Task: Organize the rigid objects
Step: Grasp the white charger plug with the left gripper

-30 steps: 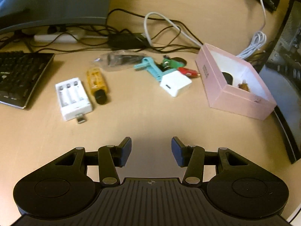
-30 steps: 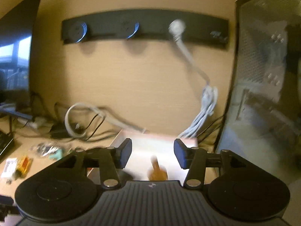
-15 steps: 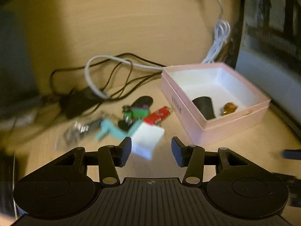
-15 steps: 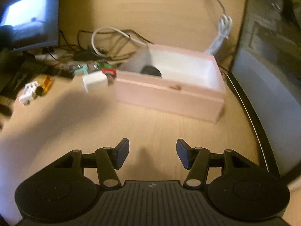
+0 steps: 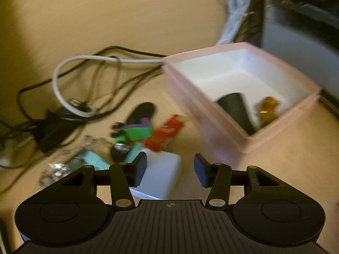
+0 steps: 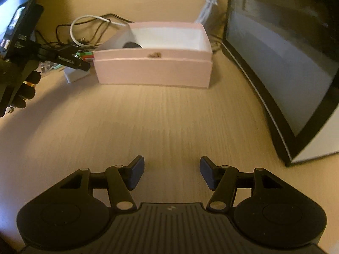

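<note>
L gripper [image 5: 170,170]: jaws are spread wide, nothing gripped. It is held just above a white cube adapter [image 5: 159,175], which is seen between and below the jaws, offset toward the L finger; contact cannot be told (blur). Just beyond the adapter, a small pile is laid on the desk [image 6: 169,118]: red USB stick [image 5: 164,135], green/purple item [image 5: 135,132], teal piece [image 5: 95,160], clear crinkled bag [image 5: 61,167]. Behind the pile, tangled black and white cables [image 5: 70,80] are seen.

Pink box [image 5: 222,131], lid off, white inside, is set on the desk to the R of the pile, near the USB stick. Inside it: a black item [image 5: 235,110] and an amber item [image 5: 268,110], side by side, apart.

R gripper [image 6: 172,174]: jaws wide apart, empty, held over bare desk, well apart from the box front [image 6: 152,72]. A monitor [image 6: 286,63] is stood along the R side. In the R wrist view, the L gripper unit [image 6: 48,55] is seen at far L, over the adapter [image 6: 75,74].
</note>
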A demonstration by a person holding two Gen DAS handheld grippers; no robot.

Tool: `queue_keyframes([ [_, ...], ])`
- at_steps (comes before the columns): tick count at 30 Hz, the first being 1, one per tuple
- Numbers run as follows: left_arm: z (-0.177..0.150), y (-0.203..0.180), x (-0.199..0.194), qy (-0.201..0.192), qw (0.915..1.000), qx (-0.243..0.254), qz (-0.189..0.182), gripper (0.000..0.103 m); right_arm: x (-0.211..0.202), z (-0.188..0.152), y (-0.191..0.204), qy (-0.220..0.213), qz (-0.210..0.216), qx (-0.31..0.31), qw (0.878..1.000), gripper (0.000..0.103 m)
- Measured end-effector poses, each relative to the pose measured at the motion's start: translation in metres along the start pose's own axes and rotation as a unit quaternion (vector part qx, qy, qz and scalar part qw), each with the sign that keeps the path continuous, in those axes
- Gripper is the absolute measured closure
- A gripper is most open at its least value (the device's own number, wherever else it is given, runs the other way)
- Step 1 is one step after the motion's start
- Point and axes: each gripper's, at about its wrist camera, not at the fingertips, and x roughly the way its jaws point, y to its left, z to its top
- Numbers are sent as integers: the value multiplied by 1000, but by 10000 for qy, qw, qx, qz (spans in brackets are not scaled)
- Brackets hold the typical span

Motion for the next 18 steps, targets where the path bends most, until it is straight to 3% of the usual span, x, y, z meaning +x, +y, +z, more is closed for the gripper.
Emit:
queue_keyframes([
  [4, -8, -11, -14, 18, 9986, 175, -505, 50, 2, 0, -3, -28, 23, -2, 10000, 34],
  [7, -12, -11, -20, -137, 9993, 281, -185, 50, 6, 1, -3, -92, 35, -25, 9999, 31],
  [9, -11, -4, -15, -70, 9993, 326, 169, 51, 7, 0, -2, -132, 31, -92, 9999, 28],
  [12, -5, 12, -7, 33, 9993, 132, 346, 51, 8, -1, -1, -179, 45, -161, 9997, 23],
  [18, 4, 34, 10, 155, 9994, -290, -138, 49, 8, -5, -2, -271, 65, -223, 9994, 20],
])
